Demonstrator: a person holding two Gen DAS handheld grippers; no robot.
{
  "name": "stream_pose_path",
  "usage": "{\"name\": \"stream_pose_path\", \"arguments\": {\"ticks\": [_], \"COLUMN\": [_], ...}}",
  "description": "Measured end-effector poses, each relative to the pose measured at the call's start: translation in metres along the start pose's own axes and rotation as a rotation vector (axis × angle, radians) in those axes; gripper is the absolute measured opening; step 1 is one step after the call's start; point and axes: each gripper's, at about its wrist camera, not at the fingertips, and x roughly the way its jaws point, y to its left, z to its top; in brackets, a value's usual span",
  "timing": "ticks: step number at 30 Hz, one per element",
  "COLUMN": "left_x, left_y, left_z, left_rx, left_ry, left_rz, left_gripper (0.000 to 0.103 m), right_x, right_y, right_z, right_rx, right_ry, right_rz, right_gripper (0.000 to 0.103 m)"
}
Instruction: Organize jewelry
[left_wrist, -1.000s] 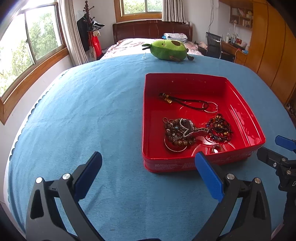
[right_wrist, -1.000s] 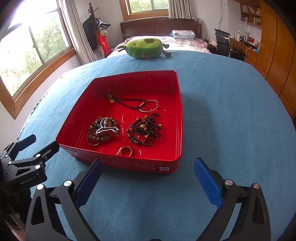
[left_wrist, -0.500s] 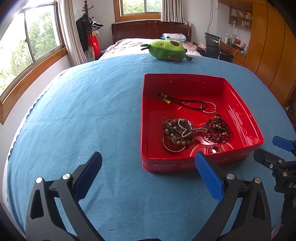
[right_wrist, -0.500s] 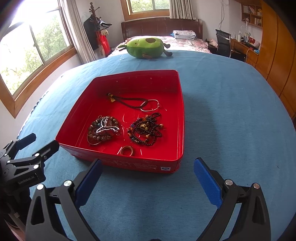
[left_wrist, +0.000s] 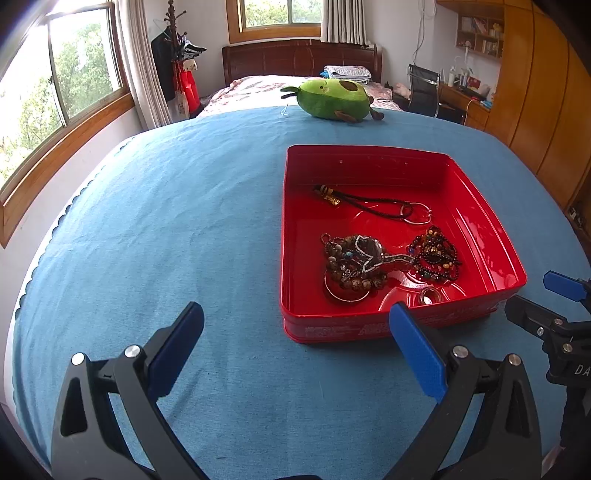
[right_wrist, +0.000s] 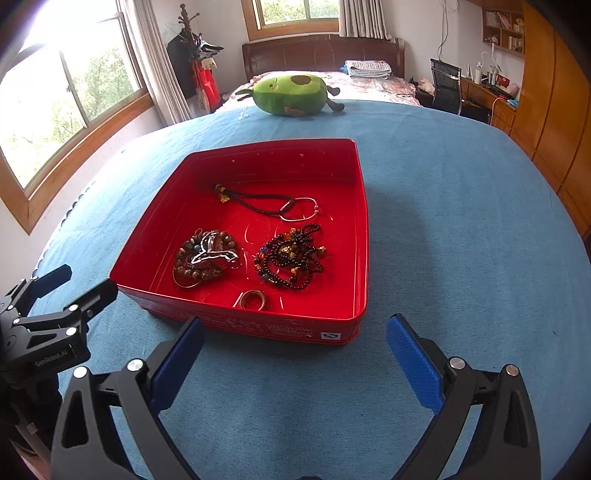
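A red tray (left_wrist: 476, 184) (right_wrist: 362, 221) sits on the blue cloth and holds jewelry. Inside lie a black cord necklace (left_wrist: 369, 203) (right_wrist: 258, 203) with a thin silver ring, a brown bead bracelet (left_wrist: 351, 266) (right_wrist: 203, 254) with a silver chain over it, a dark red bead strand (left_wrist: 436, 254) (right_wrist: 291, 258), and a small metal ring (left_wrist: 428, 295) (right_wrist: 253, 299) near the front wall. My left gripper (left_wrist: 295, 332) is open, low in front of the tray's left corner. My right gripper (right_wrist: 295, 339) is open, just before the tray's front wall. Neither holds anything.
A green avocado plush (left_wrist: 332, 99) (right_wrist: 291, 94) lies at the far edge of the blue cloth (left_wrist: 166, 221). Behind it are a bed, a desk chair and wooden wardrobes on the right. Windows line the left wall.
Both grippers have shifted only slightly; the tray sits a little further left in the left wrist view and slightly right in the right wrist view. Jewelry has not moved.
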Motion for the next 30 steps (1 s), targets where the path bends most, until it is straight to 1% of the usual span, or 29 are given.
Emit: {"name": "stream_pose_path", "arguments": {"ticks": [30], "left_x": [0.0034], "left_y": [-0.0004], "left_z": [-0.0005], "left_rx": [0.000], "left_ry": [0.002], "left_rz": [-0.005], "left_gripper": [0.100], "right_x": [0.0000], "right_y": [0.0002], "right_z": [-0.0011], "right_rx": [-0.001], "right_ry": [-0.001], "right_rz": [-0.001], "right_gripper": [0.099]}}
